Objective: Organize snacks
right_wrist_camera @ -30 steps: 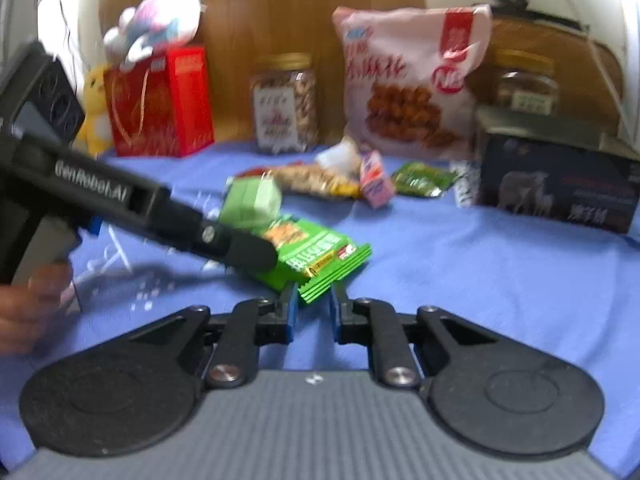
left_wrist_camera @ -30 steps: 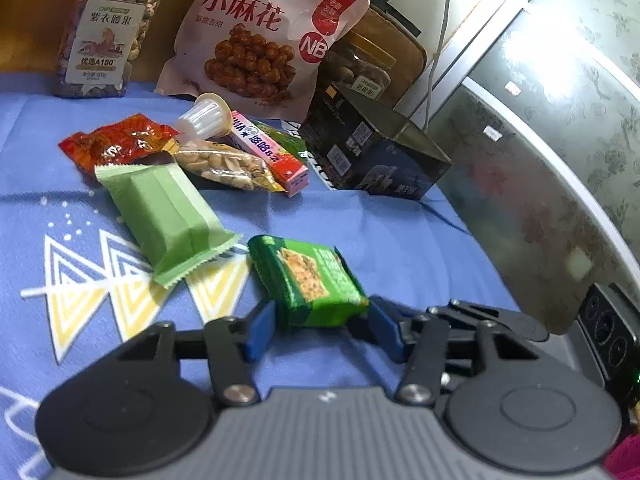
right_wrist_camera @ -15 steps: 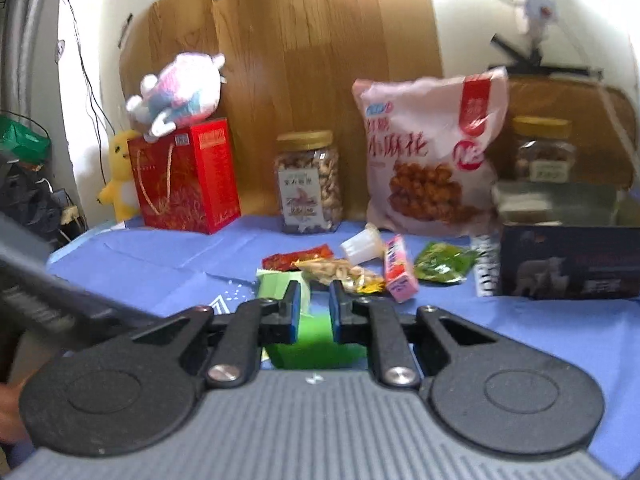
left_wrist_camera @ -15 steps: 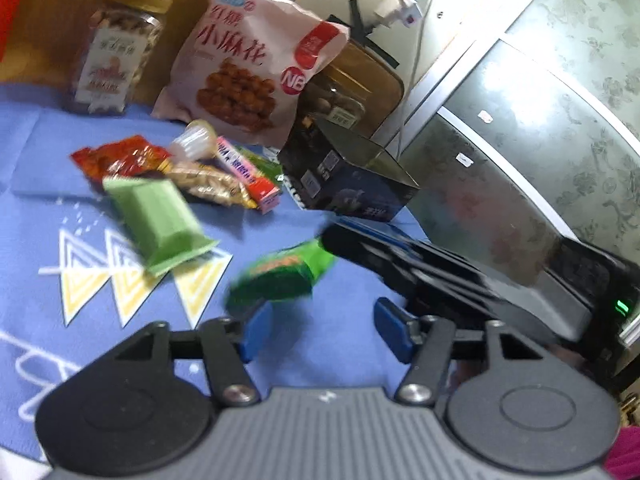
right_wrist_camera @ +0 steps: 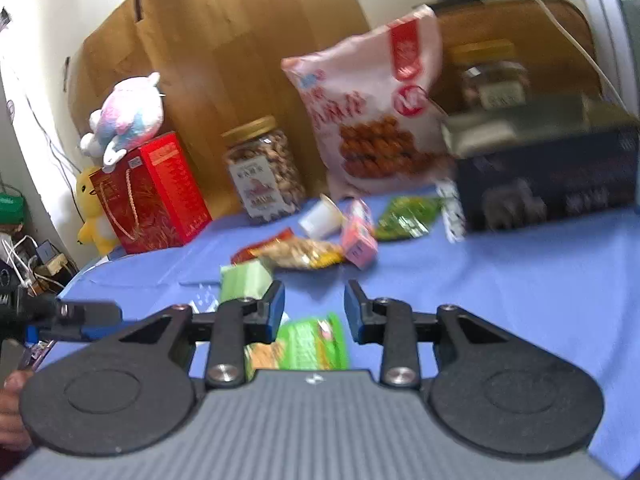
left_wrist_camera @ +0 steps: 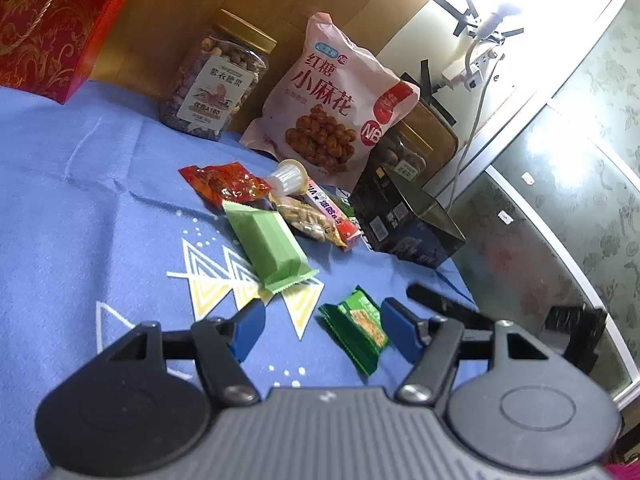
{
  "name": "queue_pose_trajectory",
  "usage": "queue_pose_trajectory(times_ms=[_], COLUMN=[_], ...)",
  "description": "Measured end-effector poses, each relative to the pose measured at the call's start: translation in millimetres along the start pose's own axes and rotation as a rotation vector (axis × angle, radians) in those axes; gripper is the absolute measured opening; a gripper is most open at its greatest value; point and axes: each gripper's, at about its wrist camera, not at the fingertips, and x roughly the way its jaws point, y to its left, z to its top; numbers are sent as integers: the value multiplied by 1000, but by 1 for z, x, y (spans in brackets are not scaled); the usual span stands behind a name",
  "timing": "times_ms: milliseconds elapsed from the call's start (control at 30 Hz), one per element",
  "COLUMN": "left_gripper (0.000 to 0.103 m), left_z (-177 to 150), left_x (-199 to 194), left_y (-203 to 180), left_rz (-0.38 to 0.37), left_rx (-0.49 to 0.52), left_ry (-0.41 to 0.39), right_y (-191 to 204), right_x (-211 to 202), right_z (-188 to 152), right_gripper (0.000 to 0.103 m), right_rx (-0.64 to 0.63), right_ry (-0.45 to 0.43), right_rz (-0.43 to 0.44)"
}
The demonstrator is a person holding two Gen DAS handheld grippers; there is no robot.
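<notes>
Left gripper: its jaws have just been opening and are seen spread wide, with nothing pressed between the blue pads.
Right gripper: its jaws have just been opening; a clear gap is seen between them and nothing is clamped.
Dark green snack pack: it is seen lying flat on the blue cloth, just beside the left gripper's right pad; in the right wrist view it is seen below the parted jaws, apart from them.
Light green pack: it is laid further back, near the pile of small snacks.
Dark box: it is placed at the right, near the cloth's edge.
Open room: bare cloth is seen at the left, up to the red gift box.
</notes>
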Motion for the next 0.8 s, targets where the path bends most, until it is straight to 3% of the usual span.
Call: queue_pose_trajectory(times_ms=[167,267,400,467,600,733,800], left_gripper=[65,65,67,66,56,52,52], left_z=[1,-4,-11,-14,-14,-8,1], left_x=[21,44,76,82,88,91,93], left_y=[-10,-19,-25,-27,-26,-39,-54], left_rz=[-30,-51,-35,-41,-77,-54,-60], left_rx=[15,13,8,14,-29,-4,37], left_ry=[57,119,195,192,197,203,194], right_y=[-8,-5,-5,-4,7,9,10], right_x=[-2,5,15,16,12,3,-2], right_z=[-9,-12,-18,-19,-24,-19,-10], right_gripper=[40,59,62,58,39,26,25], right_rx=[25,2,0,15,-1,-15,-36], right_ry=[52,95,146,156,151,94,44], right_rz=[11,24,39,69,87,59,34])
